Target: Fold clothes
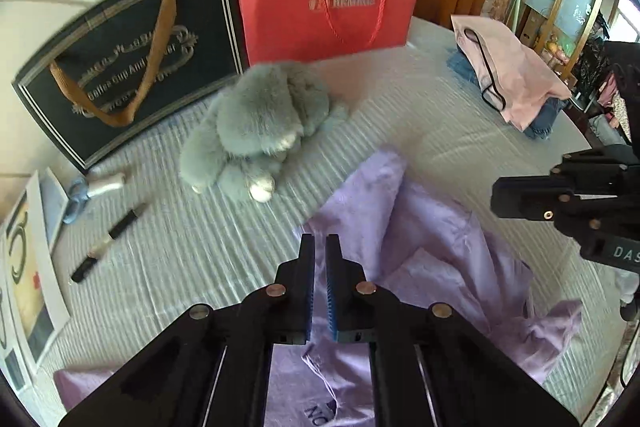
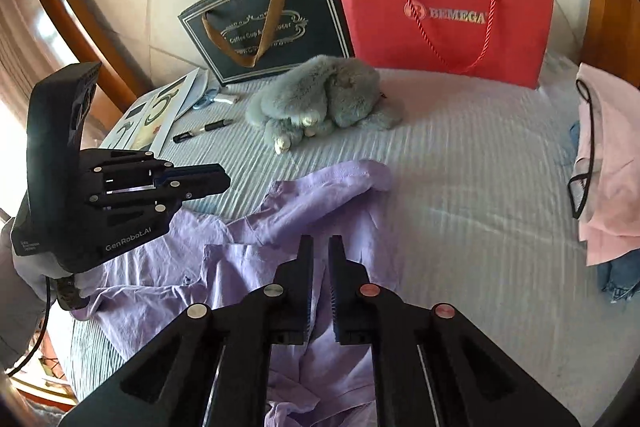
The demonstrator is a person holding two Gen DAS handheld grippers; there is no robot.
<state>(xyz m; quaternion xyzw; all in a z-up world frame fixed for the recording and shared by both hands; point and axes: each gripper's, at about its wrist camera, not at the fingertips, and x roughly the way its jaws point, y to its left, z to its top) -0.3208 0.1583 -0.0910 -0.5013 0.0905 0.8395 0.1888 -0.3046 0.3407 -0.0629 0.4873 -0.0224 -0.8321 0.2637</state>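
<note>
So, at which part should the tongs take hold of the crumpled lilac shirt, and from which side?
Probably grip the crumpled lilac shirt at its far sleeve end, coming from above on the right. That end lies free on the striped bed cover, while the middle is bunched in folds.

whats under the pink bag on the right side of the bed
Blue denim fabric with a frayed edge pokes out from beneath the pink bag, lying on the bed. The bag covers most of it, so what garment it is cannot be told.

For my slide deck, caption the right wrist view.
Both grippers hover over a crumpled lilac shirt on the bed.
</note>
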